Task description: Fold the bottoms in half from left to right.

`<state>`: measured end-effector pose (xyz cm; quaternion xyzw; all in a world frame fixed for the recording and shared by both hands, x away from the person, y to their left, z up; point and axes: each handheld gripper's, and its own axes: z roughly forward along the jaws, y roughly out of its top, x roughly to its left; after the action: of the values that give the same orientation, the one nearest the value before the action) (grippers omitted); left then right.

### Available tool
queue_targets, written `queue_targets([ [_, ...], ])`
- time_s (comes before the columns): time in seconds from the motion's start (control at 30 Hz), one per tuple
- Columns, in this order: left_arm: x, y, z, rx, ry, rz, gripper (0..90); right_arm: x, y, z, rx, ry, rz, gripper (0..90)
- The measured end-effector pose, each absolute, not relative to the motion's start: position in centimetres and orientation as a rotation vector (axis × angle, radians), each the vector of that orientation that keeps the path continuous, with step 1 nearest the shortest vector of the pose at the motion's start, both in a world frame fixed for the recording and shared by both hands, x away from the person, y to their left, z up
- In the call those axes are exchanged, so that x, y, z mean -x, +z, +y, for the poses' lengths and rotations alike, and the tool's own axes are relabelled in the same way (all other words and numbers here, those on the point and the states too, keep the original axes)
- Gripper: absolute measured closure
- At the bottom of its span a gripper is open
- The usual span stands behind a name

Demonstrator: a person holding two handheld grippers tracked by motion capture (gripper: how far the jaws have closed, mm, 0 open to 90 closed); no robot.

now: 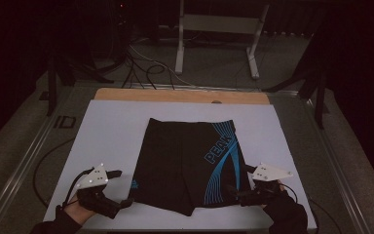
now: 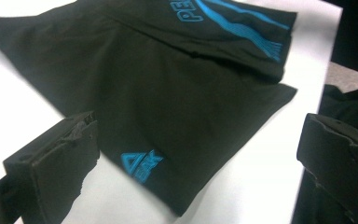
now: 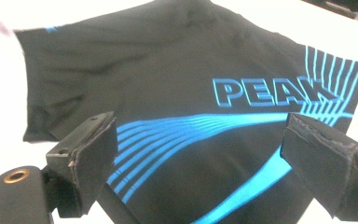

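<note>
High view dims the shorts [image 1: 190, 163]; each hand-held gripper gapes wide, holding nothing.

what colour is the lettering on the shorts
Blue outlined lettering on black shorts, beside blue curved stripes; clearest in the right gripper view.

Black shorts [image 2: 168, 93] on white sheet [image 2: 270, 177] between parted fingers [image 2: 56, 158].

"PEAK" printed in blue outlined capitals on black shorts [image 3: 177, 93], along leg beside blue curved stripes; same word read in high view, partly cut off in left gripper view. Small blue triangle logo with lettering near hem, lettering too blurred.
</note>
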<state>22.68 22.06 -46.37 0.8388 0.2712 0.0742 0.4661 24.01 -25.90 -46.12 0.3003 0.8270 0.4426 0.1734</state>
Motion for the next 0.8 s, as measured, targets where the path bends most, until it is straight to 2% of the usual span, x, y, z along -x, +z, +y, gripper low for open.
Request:
queue_targets([
  [0.33, -22.3, -45.0, 21.3, -2.041, 0.173, 0.624, 0.0, -24.4, -43.2, -24.6, -0.773, 1.293, 2.351, 11.3],
  [0.8, -22.1, -44.8, 21.1, -2.026, 0.163, 0.617, 0.0, -27.9, -38.9, -22.4, -0.697, 1.323, 2.281, 11.6],
])
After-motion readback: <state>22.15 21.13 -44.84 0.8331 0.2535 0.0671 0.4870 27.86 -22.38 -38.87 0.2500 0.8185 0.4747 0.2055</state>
